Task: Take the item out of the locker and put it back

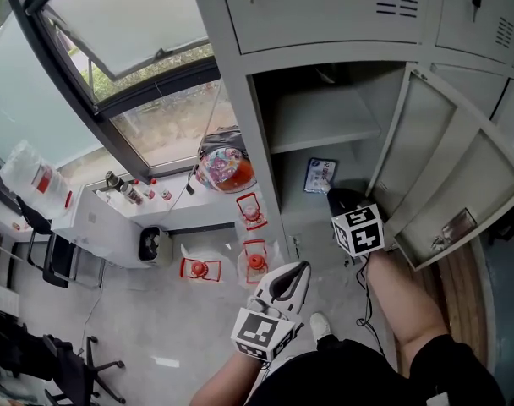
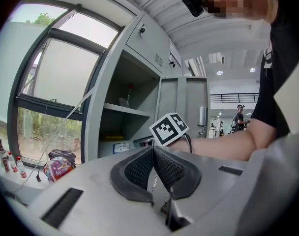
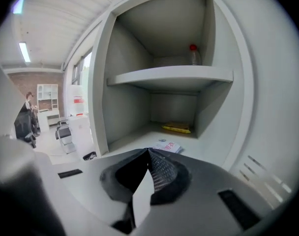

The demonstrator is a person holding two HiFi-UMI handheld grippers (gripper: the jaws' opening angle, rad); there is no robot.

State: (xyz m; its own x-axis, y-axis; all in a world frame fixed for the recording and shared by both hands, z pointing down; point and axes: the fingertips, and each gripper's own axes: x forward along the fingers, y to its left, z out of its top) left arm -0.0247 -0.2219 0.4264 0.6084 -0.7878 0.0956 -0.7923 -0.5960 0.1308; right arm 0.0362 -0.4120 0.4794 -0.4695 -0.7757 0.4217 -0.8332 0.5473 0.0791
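The grey locker [image 1: 257,125] stands open, its door [image 1: 447,176] swung out to the right. A small blue and white packet [image 1: 321,174] lies on the floor of the lower compartment; in the right gripper view the packet [image 3: 168,146] sits just beyond the jaw tips. My right gripper [image 1: 333,195] is at the compartment's mouth, shut [image 3: 148,151] with nothing between its jaws. My left gripper [image 1: 303,267] hangs lower, outside the locker, also shut [image 2: 152,148] and empty. From there I see the right gripper's marker cube [image 2: 169,128].
A yellow flat item [image 3: 177,128] lies at the back of the lower compartment. A red-capped bottle [image 3: 193,54] stands on the shelf [image 3: 169,75] above. Left of the locker sit a colourful bag [image 1: 225,167] and red-topped containers [image 1: 251,211] by the window.
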